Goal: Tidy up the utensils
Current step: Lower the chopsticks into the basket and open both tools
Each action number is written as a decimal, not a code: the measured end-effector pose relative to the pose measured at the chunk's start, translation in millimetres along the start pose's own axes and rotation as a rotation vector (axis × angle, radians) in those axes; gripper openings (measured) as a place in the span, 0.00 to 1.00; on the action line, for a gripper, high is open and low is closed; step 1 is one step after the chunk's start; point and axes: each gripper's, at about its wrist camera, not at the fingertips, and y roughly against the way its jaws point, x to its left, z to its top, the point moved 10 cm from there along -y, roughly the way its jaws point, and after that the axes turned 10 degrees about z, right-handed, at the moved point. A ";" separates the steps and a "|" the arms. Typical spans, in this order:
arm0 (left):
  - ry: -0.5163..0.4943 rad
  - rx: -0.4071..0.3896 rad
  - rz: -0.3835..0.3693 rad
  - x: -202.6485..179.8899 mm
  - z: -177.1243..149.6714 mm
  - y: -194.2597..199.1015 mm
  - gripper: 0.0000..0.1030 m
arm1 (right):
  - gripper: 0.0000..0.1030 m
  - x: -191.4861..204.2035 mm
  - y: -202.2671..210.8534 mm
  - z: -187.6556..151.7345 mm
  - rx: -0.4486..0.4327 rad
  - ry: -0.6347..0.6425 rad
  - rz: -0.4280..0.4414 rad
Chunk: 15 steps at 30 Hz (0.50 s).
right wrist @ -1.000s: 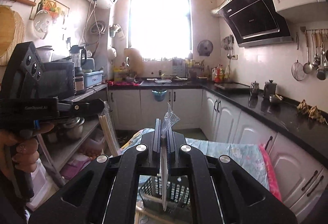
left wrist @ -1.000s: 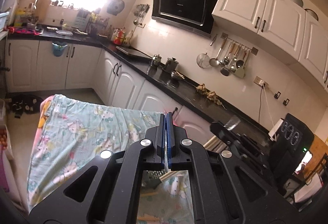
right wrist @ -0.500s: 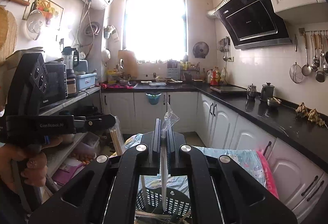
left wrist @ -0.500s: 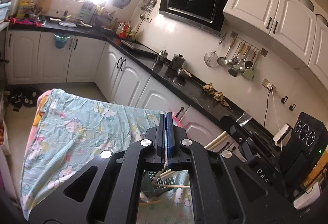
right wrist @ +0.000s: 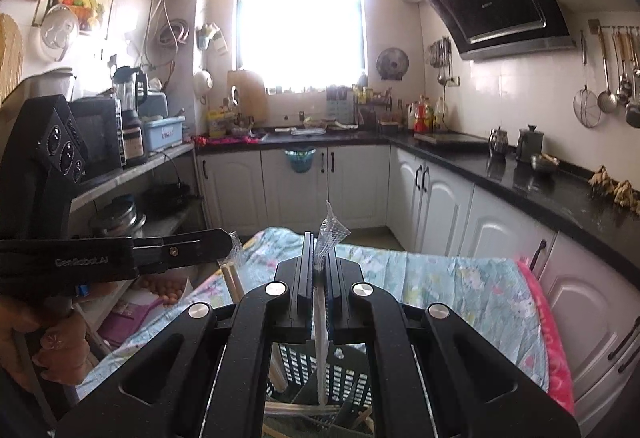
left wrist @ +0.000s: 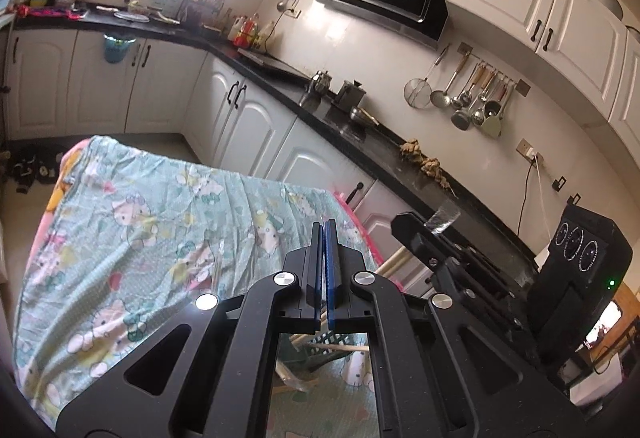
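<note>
The right tool (right wrist: 319, 270) is clamped on a plastic-wrapped utensil (right wrist: 322, 334) hanging over the basket (right wrist: 348, 378) on the cloth-covered bench (right wrist: 460, 278). The left tool (left wrist: 324, 262) is closed, apparently empty. Best to lower the utensil straight into the basket before loosening the grip.

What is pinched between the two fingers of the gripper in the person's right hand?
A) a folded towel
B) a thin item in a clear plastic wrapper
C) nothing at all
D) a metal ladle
B: in the right wrist view the right gripper is shut on a clear plastic wrapper, whose crinkled end sticks up past the fingertips while the rest hangs down toward the dark slotted basket.
</note>
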 end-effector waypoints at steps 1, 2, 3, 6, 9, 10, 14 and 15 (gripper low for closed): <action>0.000 0.005 0.001 0.8 -3.3 -2.5 0.00 | 0.04 -0.5 -3.0 -4.7 0.008 0.000 -0.001; 0.001 0.011 0.001 2.5 -7.0 -5.5 0.00 | 0.04 -0.4 -5.1 -7.4 0.014 -0.001 0.000; 0.002 0.013 0.003 3.7 -9.1 -7.1 0.00 | 0.04 -0.5 -7.3 -11.0 0.020 -0.002 0.001; -0.007 0.021 0.013 7.0 -16.8 -11.9 0.00 | 0.05 -3.2 -13.9 -23.0 0.043 -0.016 -0.009; -0.022 0.028 0.033 10.1 -23.6 -15.5 0.00 | 0.05 -7.6 -17.9 -33.1 0.062 -0.033 -0.020; -0.028 0.030 0.040 11.4 -26.0 -16.3 0.00 | 0.08 -9.2 -18.8 -36.9 0.071 -0.039 -0.028; -0.049 0.031 0.078 18.5 -32.1 -17.8 0.04 | 0.21 -12.5 -16.9 -44.3 0.080 -0.056 -0.041; -0.049 0.030 0.089 21.2 -33.5 -17.1 0.10 | 0.22 -13.4 -15.4 -45.6 0.081 -0.062 -0.042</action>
